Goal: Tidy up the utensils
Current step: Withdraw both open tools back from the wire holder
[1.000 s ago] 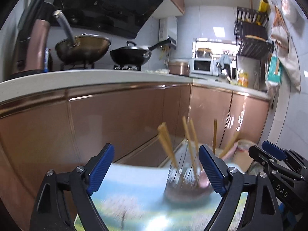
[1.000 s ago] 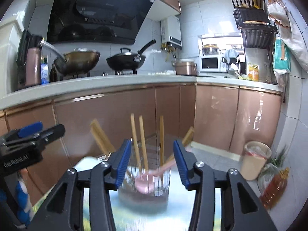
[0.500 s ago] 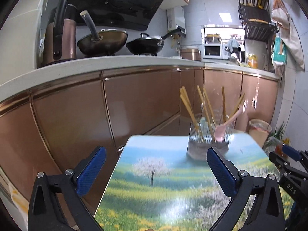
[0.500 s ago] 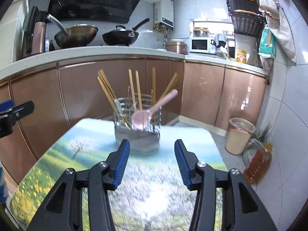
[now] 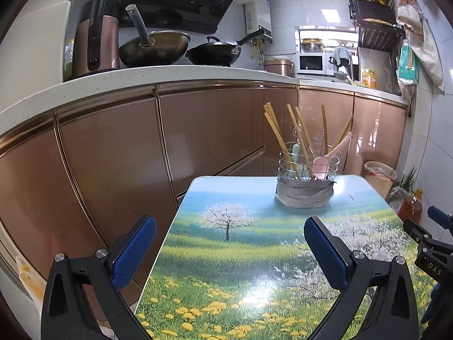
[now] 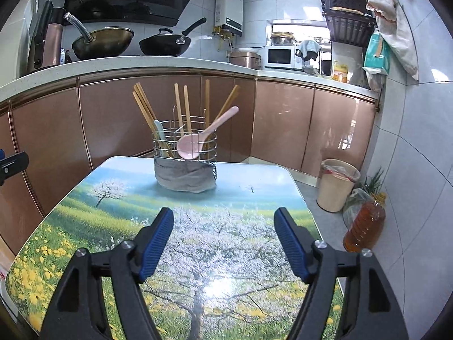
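Claws, left (image 5: 230, 249) and right (image 6: 223, 240), are wide and empty; a bump ahead could tip the holder (image 6: 185, 155) of chopsticks (image 6: 181, 107).

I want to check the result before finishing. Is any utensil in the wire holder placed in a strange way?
Yes, one. The pink spoon lies tilted with its bowl hanging over the rim of the wire holder, handle pointing up to the right. The chopsticks stand inside, fanned out. Both grippers are open and hold nothing.
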Action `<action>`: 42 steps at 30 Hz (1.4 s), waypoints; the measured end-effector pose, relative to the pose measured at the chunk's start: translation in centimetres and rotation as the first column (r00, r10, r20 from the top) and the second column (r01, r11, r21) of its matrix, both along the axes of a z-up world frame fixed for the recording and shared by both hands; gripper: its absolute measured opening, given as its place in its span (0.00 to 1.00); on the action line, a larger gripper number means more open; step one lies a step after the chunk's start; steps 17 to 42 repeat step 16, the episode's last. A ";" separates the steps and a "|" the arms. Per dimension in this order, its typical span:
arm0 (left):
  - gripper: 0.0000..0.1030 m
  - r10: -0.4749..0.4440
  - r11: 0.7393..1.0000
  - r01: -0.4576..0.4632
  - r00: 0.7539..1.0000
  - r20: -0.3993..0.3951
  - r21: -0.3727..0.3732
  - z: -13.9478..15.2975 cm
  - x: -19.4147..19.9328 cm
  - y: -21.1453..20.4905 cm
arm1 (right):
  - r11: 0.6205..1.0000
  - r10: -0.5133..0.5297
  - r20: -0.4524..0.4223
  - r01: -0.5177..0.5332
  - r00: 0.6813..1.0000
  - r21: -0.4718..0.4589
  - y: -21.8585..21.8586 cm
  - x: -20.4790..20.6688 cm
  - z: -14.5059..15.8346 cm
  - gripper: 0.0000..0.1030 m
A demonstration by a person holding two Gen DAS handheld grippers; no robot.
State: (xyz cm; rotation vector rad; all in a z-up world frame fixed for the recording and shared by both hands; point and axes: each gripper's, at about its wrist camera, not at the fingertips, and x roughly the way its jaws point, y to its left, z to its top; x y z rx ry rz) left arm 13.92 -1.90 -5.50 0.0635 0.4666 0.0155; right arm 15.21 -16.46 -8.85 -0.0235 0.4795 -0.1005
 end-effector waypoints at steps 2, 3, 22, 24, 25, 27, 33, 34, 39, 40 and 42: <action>1.00 -0.001 1.000 0.001 1.000 -0.003 -0.001 -0.2 -0.2 0.0 | 1.000 -0.009 -0.001 0.009 1.000 -0.003 -0.2 -0.2 -0.1 0.71; 1.00 0.000 1.000 0.000 1.000 -0.005 -0.002 -0.2 -0.2 0.1 | 1.000 -0.014 -0.001 0.014 1.000 -0.005 -0.3 -0.4 -0.1 0.72; 1.00 -0.005 1.000 0.005 1.000 -0.029 -0.013 -0.8 -0.6 0.4 | 0.999 -0.045 -0.008 0.045 0.999 -0.008 -1.3 -1.1 -0.3 0.74; 1.00 -0.005 1.000 0.005 1.000 -0.029 -0.013 -0.8 -0.6 0.4 | 0.999 -0.045 -0.008 0.045 0.999 -0.008 -1.3 -1.1 -0.3 0.74; 1.00 -0.005 1.000 0.005 1.000 -0.029 -0.013 -0.8 -0.6 0.4 | 0.999 -0.045 -0.008 0.045 0.999 -0.008 -1.3 -1.1 -0.3 0.74; 1.00 -0.005 1.000 0.005 1.000 -0.029 -0.013 -0.8 -0.6 0.4 | 0.999 -0.045 -0.008 0.045 0.999 -0.008 -1.3 -1.1 -0.3 0.74; 1.00 -0.005 1.000 0.005 1.000 -0.029 -0.013 -0.8 -0.6 0.4 | 0.999 -0.045 -0.008 0.045 0.999 -0.008 -1.3 -1.1 -0.3 0.74; 1.00 -0.005 1.000 0.005 1.000 -0.029 -0.013 -0.8 -0.6 0.4 | 0.999 -0.045 -0.008 0.045 0.999 -0.008 -1.3 -1.1 -0.3 0.74; 1.00 -0.005 1.000 0.005 1.000 -0.029 -0.013 -0.8 -0.6 0.4 | 0.999 -0.045 -0.008 0.045 0.999 -0.008 -1.3 -1.1 -0.3 0.74; 1.00 -0.005 1.000 0.005 1.000 -0.029 -0.013 -0.8 -0.6 0.4 | 0.999 -0.045 -0.008 0.045 0.999 -0.008 -1.3 -1.1 -0.3 0.74; 1.00 -0.005 1.000 0.005 1.000 -0.029 -0.013 -0.8 -0.6 0.4 | 0.999 -0.045 -0.008 0.045 0.999 -0.008 -1.3 -1.1 -0.3 0.74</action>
